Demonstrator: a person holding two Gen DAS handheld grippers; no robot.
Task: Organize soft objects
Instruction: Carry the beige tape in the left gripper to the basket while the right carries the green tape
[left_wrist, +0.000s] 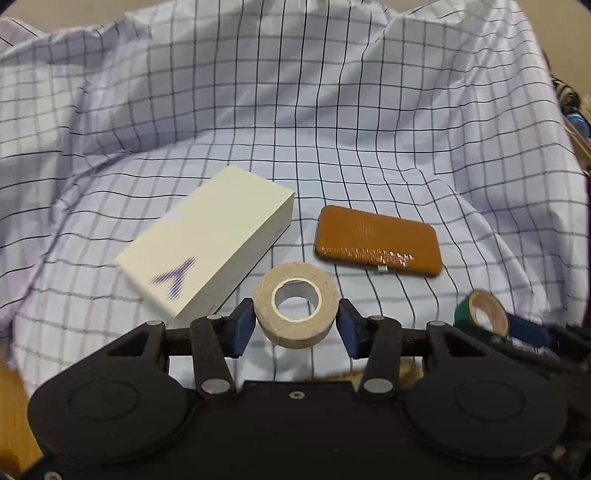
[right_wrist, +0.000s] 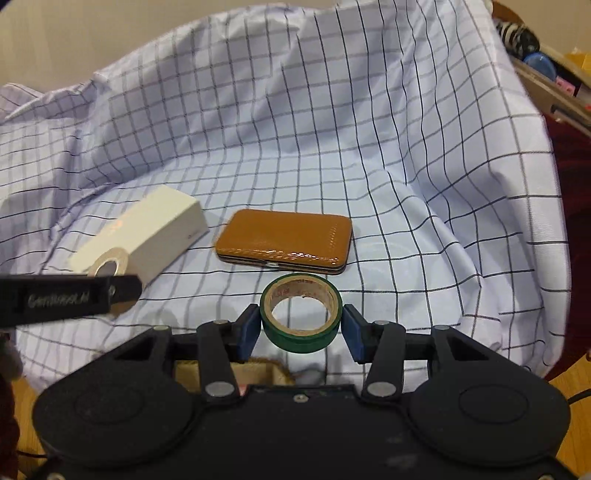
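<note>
Checked cloth (left_wrist: 332, 110) fills both views. Left gripper (left_wrist: 295, 321) pinches the beige tape roll (left_wrist: 295, 310); right gripper (right_wrist: 301, 326) brackets the green tape roll (right_wrist: 300, 317) at lower centre, one pad touching and contact at the other unclear. Each lift should stay level, squeezing gently.

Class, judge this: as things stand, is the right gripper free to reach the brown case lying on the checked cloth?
Probably not yet: the right gripper is shut on the green tape roll. The brown case lies just ahead, unobstructed.

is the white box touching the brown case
Apart. The left wrist view shows a strip of checked cloth between the white box and the brown case; the right wrist view shows the same gap.
</note>
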